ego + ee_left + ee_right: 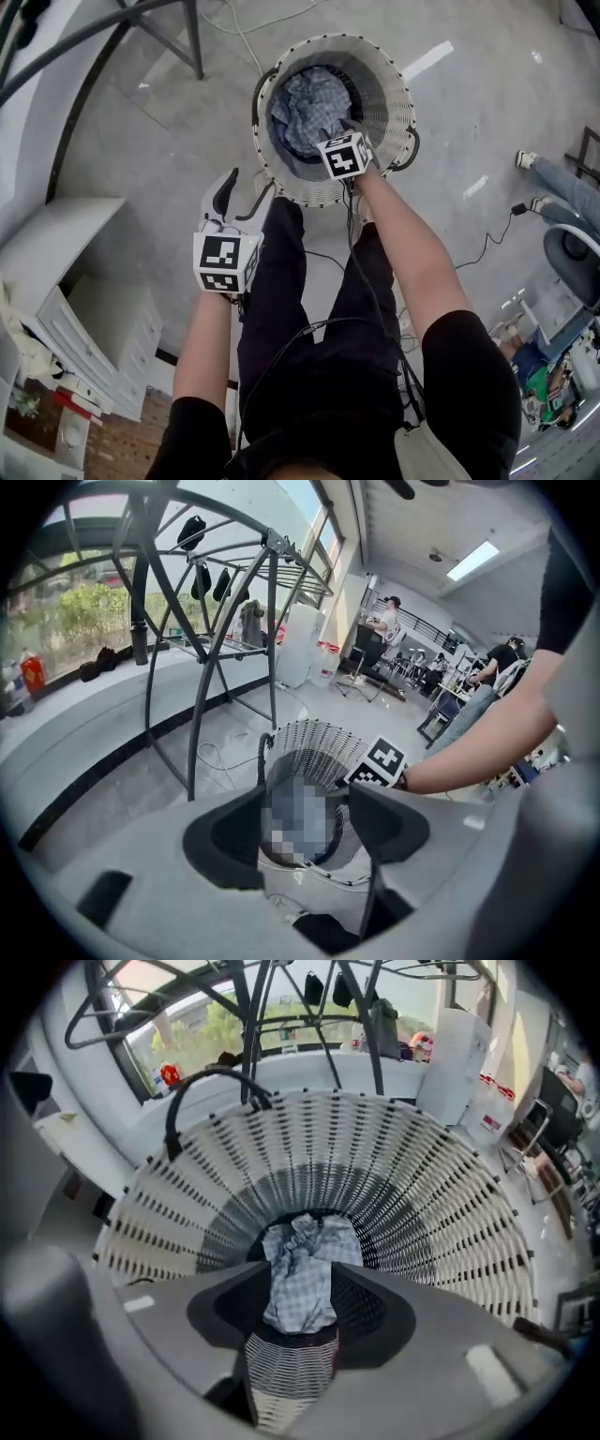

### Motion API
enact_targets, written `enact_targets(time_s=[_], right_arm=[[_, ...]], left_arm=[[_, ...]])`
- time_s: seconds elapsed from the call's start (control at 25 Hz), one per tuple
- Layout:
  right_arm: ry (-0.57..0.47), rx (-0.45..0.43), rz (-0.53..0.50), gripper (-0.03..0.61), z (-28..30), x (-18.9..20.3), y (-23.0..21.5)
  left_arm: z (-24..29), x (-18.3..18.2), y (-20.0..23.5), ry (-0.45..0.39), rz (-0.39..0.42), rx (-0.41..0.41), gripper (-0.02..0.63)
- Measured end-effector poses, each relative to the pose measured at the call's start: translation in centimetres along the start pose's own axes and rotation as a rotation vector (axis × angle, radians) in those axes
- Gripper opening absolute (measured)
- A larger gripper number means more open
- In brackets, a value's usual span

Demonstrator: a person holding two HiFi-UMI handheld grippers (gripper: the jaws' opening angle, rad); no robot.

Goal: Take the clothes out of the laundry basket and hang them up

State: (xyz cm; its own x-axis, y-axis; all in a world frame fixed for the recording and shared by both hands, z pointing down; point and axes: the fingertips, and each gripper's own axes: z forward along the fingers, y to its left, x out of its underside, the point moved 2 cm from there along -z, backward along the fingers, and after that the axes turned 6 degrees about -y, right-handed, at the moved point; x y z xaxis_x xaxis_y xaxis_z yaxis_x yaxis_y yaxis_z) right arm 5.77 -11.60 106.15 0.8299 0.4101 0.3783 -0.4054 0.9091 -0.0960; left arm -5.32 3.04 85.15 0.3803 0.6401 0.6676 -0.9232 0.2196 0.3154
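A white woven laundry basket [398, 89] stands on the grey floor in front of me, with a crumpled blue checked cloth [309, 108] at its bottom. My right gripper [352, 127] reaches in over the basket's near rim. In the right gripper view its jaws [302, 1283] stand apart, and the cloth [305, 1251] shows in the gap between them, deeper in the basket [422, 1204]. My left gripper [242, 192] hovers outside the basket, to the near left, open and empty. Through its jaws [305, 803] I see the basket [314, 738].
A dark metal drying rack [216, 583] stands beyond the basket, its legs [169, 28] at the far left. A white drawer unit [84, 300] sits to my left. Cables [487, 244] trail over the floor. A seated person's legs [562, 187] are at the right.
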Motion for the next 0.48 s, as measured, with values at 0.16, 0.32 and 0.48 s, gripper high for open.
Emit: enact_targets(time_s=[0.16, 0.32, 0.48], right_arm=[[0.035, -0.001, -0.071, 0.198, 4.4, 1.9, -1.3], [0.023, -0.022, -0.065, 0.198, 7.6, 3.3, -1.8], [0.031, -0.021, -0.016, 0.198, 10.7, 4.8, -2.7]], left_arm=[[1.2, 3.1, 1.8, 0.003, -0.031, -0.012, 0.281], [2.1, 5.3, 3.3, -0.017, -0.079, -0.027, 0.281], [2.8, 6.0, 4.2, -0.061, -0.118, -0.035, 0.278]])
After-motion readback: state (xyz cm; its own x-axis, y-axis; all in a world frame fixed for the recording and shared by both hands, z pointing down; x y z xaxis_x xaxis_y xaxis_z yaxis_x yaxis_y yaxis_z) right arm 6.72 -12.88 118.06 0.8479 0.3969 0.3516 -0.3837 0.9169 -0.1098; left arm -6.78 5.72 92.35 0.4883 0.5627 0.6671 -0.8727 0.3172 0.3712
